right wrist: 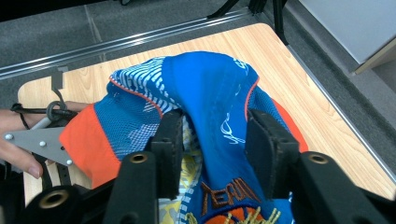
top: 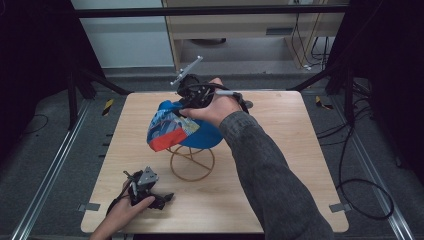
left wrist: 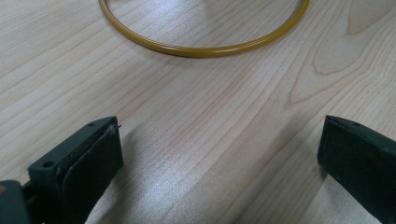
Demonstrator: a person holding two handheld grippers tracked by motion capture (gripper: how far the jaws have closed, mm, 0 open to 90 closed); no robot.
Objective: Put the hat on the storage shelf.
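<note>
The right claw [right wrist: 212, 140] pinches a fold of the blue cap [top: 175, 127] above the wire stand [top: 192, 162]; the left claw [left wrist: 219, 154] rests spread on the counter [top: 280, 165].

My table [left wrist: 196, 140] is pale wood, smooth with a faint sheen and clear grain. On it, the stand's ring [left wrist: 196, 50] looks like glossy yellow-brown coated wire. Above the ring, the cap [right wrist: 205, 93] is blue and orange cloth, part open mesh, with raised embroidery. My left tongs [left wrist: 219, 154] and right tongs [right wrist: 215, 140] are matt black plastic with dull pads [left wrist: 93, 161].
</note>
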